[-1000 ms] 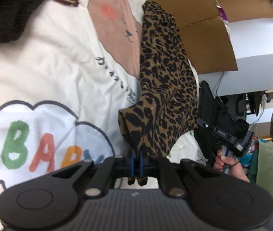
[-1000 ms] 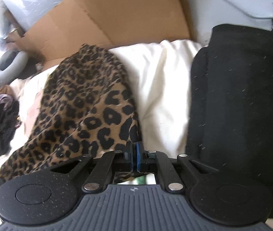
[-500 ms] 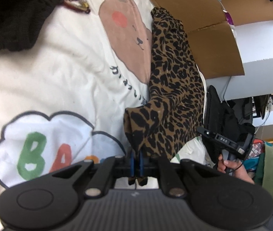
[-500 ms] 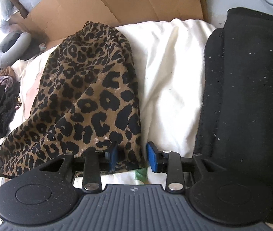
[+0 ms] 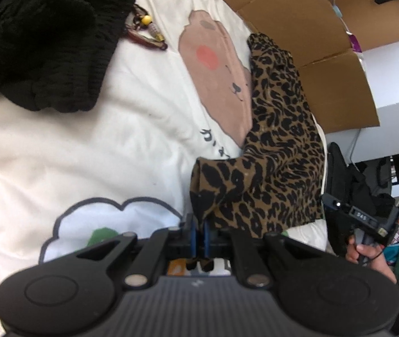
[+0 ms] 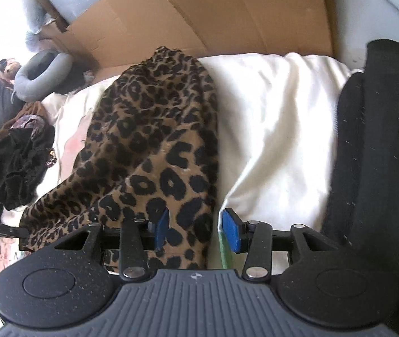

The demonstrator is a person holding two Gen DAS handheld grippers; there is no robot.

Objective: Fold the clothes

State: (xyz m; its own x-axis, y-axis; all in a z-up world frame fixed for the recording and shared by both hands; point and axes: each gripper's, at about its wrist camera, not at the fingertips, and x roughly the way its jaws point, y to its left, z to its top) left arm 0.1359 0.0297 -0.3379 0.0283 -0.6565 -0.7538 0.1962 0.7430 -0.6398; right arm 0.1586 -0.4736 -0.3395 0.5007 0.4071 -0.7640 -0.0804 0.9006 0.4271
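A leopard-print garment (image 5: 278,146) lies lengthwise on a white printed bedspread (image 5: 115,140). My left gripper (image 5: 199,231) is shut on its near corner, which folds up from the bed. In the right wrist view the same garment (image 6: 154,146) runs away from me. My right gripper (image 6: 196,231) is open, and the garment's near edge lies loose between its blue pads (image 6: 231,233). The right gripper also shows at the right edge of the left wrist view (image 5: 359,219).
A black knitted garment (image 5: 39,36) lies at the far left with a beaded cord (image 5: 146,31) beside it. Brown cardboard (image 6: 199,19) stands behind the bed. A black cushion (image 6: 382,154) lies at the right. A grey neck pillow (image 6: 42,70) sits at the far left.
My right gripper opened and let go of the leopard garment's edge. My left gripper stayed shut on its corner and moved along the bedspread.
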